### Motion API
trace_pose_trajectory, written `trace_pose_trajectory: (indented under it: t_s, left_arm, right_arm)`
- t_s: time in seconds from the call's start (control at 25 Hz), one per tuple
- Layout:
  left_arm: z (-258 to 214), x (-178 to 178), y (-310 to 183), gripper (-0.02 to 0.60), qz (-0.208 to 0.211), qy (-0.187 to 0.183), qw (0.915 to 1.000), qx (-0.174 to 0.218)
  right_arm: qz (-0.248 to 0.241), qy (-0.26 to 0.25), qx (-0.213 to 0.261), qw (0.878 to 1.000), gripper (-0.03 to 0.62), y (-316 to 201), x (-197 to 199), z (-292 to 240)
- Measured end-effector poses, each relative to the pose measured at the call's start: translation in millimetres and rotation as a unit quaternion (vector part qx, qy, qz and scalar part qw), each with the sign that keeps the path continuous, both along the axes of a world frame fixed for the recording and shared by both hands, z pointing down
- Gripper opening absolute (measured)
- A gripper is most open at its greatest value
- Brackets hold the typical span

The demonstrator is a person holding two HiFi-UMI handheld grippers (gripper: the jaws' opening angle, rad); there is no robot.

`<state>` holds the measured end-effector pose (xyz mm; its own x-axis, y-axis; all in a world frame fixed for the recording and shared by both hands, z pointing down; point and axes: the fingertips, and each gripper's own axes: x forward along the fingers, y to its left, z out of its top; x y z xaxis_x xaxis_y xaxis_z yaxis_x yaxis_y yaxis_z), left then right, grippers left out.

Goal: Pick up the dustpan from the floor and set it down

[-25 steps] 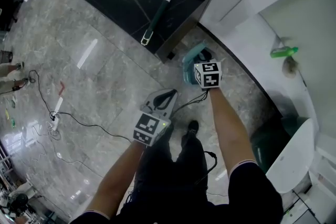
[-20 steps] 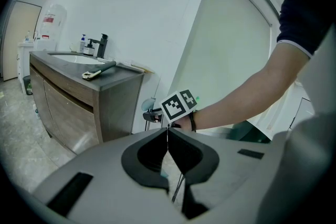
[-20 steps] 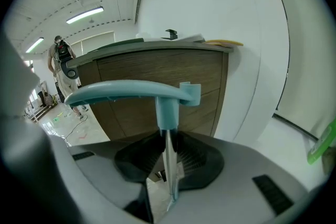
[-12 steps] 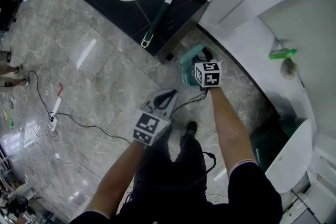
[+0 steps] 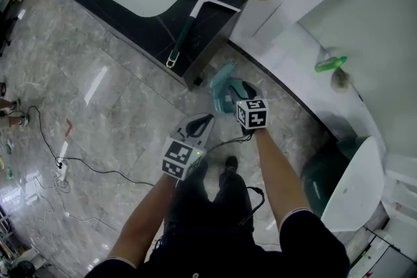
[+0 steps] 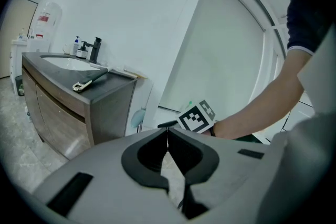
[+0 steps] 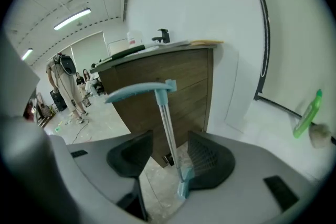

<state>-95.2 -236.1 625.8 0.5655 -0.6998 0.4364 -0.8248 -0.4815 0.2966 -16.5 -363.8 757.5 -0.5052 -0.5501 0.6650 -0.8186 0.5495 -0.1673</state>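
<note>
Though astride dustpan (image 7: pixel 163 113), right claw (image 7: pixel 170 138) newly-agape.

Head view: from high above the person, facing steeply down along both forearms onto the floor (image 5: pixel 111 101). Everything is small and far, with the vanity counter (image 5: pixel 146 16) near the top edge.
Left gripper view: low, riding the left gripper (image 6: pixel 167 131), facing roughly level at the counter's corner and the white wall.
Right gripper view: low, riding the right gripper (image 7: pixel 170 157), whose jaws have just been opening. It looks past the dustpan (image 7: pixel 167 123) handle standing very near between them, toward the counter's wooden side.
Shared: the counter shows in all three. The squeegee (image 6: pixel 89 81) seems to be the same one in the head and left gripper views. The left gripper view also catches the right's marker cube (image 6: pixel 197 116).
</note>
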Motion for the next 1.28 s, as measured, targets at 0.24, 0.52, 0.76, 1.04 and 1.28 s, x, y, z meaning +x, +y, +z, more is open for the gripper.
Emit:
trace_pose_trajectory:
  t_s: [0.24,0.52,0.76,1.04,1.28]
  left_arm:
    - [-43.0,6.4,0.4,0.014,0.023,0.022,0.9989,0.034]
    - [-114.8,11.9,-0.7,0.014,0.04,0.041,0.9956,0.075]
    - [-173.5,20.0,0.6,0.014,0.05,0.033,0.9925,0.107]
    - [-215.9,24.9,7.0,0.014,0.052,0.023,0.9875,0.147]
    - [-234.3,29.1,11.1,0.014,0.057,0.03,0.9852,0.159]
  right_arm:
    - [0.021,-0.07,0.063,0.995,0.193,26.6,6.7,-98.7]
    - [0.042,-0.124,0.169,0.977,0.006,61.2,9.3,-236.1]
    - [0.024,-0.132,0.225,0.965,0.006,93.4,3.3,-316.0]
    - [0.005,-0.171,0.268,0.948,0.006,112.8,-6.7,-379.5]
    - [-0.001,-0.18,0.284,0.942,0.006,118.8,-8.9,-401.6]
